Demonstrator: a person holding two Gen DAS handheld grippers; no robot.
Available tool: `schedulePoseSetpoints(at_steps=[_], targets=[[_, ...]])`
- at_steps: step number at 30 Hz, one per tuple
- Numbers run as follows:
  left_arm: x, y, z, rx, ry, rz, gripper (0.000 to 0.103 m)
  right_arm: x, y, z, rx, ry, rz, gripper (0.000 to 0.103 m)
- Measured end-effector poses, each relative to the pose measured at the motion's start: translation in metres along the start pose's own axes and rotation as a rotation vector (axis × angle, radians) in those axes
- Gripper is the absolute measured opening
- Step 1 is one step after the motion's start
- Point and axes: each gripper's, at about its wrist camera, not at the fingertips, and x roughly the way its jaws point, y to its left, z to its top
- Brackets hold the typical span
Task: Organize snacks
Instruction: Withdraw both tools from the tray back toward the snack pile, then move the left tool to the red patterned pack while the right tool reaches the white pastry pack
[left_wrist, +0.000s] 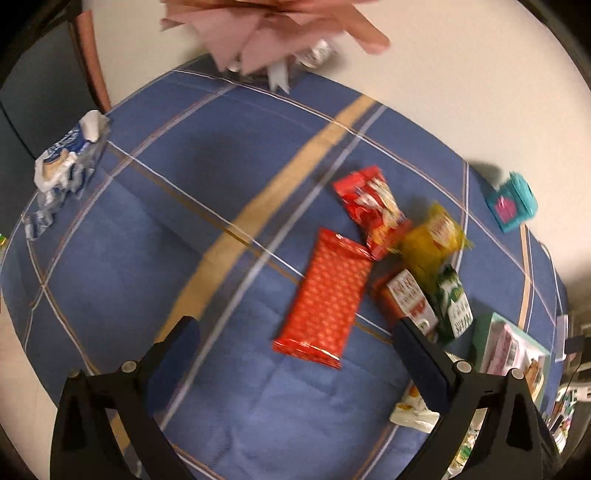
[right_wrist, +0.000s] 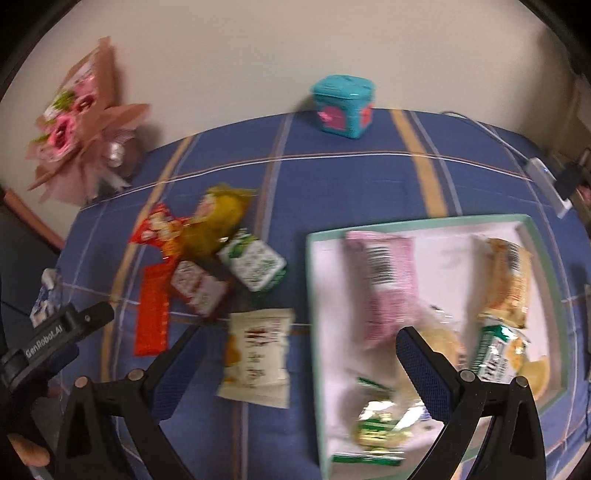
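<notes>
In the left wrist view the red dotted packet (left_wrist: 325, 297) lies flat on the blue checked cloth of the bench (left_wrist: 129, 240), its long axis running from the lower middle of the frame up and slightly right. Just beyond its upper end a red snack bag (left_wrist: 371, 206) and a yellow bag (left_wrist: 430, 243) lie crowded together, with a red-and-white carton (left_wrist: 408, 301) and a green carton (left_wrist: 452, 306) close on its right. A white packet (left_wrist: 412, 410) shows partly behind the right finger. A crumpled blue-and-white wrapper (left_wrist: 62, 166) sits at the left edge, well apart, and a teal box (left_wrist: 511, 201) at the right edge.

The left tongs (left_wrist: 295, 343) are spread wide and hold nothing; the dotted packet's lower end lies between the fingers.

In the right wrist view a green-rimmed tray (right_wrist: 312, 295) fills the lower right, holding a pink packet (right_wrist: 384, 284) and other wrapped snacks, blurred. The right tongs (right_wrist: 299, 354) are likewise wide apart and empty, straddling the tray's left rim, the white packet just beside the left finger. A pink bouquet (right_wrist: 77, 125) is in the upper left.
</notes>
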Motion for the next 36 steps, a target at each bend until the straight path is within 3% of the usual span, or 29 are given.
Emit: schedulePoseSetpoints(at_steps=[7, 21, 24, 36], targets=[[0.003, 0.017, 0.008, -0.026, 0.007, -0.006, 0.103, 0.012, 0.03, -0.006, -0.058, 0.022, 0.034, 0.103], [0.049, -0.015, -0.001, 0.11, 0.135, -0.013, 0.103, 0.057, 0.038, -0.018, -0.091, 0.133, 0.026, 0.103], [0.058, -0.019, -0.003, 0.127, 0.151, -0.017, 0.103, 0.058, 0.041, -0.019, -0.122, 0.12, -0.009, 0.103], [0.069, -0.017, -0.007, 0.129, 0.16, -0.012, 0.103, 0.062, 0.048, -0.024, -0.152, 0.137, 0.008, 0.103]])
